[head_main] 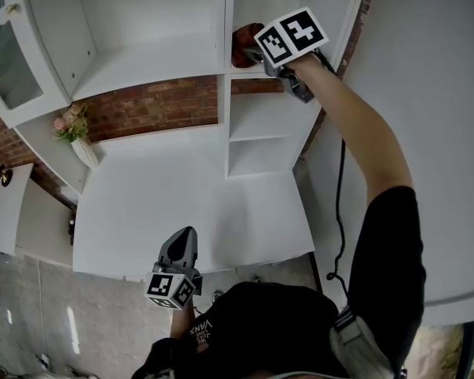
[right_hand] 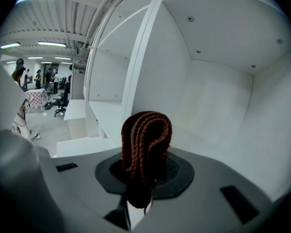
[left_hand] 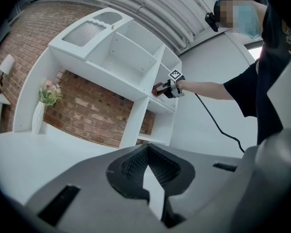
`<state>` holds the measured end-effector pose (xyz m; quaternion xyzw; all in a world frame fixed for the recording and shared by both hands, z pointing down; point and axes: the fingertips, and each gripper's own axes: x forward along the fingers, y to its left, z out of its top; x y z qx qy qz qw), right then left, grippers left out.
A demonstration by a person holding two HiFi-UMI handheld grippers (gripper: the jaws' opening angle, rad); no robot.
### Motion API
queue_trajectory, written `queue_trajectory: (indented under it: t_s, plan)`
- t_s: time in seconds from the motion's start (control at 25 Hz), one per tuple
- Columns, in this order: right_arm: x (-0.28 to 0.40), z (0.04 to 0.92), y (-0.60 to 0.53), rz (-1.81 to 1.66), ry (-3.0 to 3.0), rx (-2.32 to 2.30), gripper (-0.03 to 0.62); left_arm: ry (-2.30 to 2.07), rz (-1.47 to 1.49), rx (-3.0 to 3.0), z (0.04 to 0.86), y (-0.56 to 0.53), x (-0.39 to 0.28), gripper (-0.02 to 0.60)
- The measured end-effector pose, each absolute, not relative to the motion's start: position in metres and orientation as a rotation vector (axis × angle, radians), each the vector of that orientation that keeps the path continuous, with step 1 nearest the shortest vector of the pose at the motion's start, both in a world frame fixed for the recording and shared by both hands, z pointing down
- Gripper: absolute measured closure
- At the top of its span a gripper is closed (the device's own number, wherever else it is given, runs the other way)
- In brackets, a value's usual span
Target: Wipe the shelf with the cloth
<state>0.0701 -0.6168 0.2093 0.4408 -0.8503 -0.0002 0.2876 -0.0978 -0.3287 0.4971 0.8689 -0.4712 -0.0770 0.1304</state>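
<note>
Right gripper (head_main: 257, 56) is raised at arm's length into the upper narrow compartment on the right side of the white shelf unit (head_main: 154, 61). Its jaws are clamped on the cloth (head_main: 241, 42), a red-brown knit piece folded into a thick loop that stands up out of the grip in the right gripper view (right_hand: 145, 144). The cloth is just above the compartment's shelf board (head_main: 257, 74); contact with the board cannot be told. Left gripper (head_main: 185, 239) is low, over the near edge of the white desktop (head_main: 182, 188), well apart from the shelf. Its jaws meet at the tips with nothing between them, and it points toward the unit. A vase of flowers (head_main: 77, 136) stands at the desktop's left, against the brick wall (head_main: 154, 105). A black cable (head_main: 340, 204) hangs down beside the raised arm.
</note>
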Motion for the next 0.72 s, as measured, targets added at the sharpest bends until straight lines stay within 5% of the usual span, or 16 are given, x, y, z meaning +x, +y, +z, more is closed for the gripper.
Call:
queue_trajectory:
  t_s: [0.72]
  plan:
    - [0.229, 0.207, -0.610, -0.163, -1.850, 1.483, 0.523, -1.232, -0.200, 2.583, 0.498, -0.338, -0.062, 0.577]
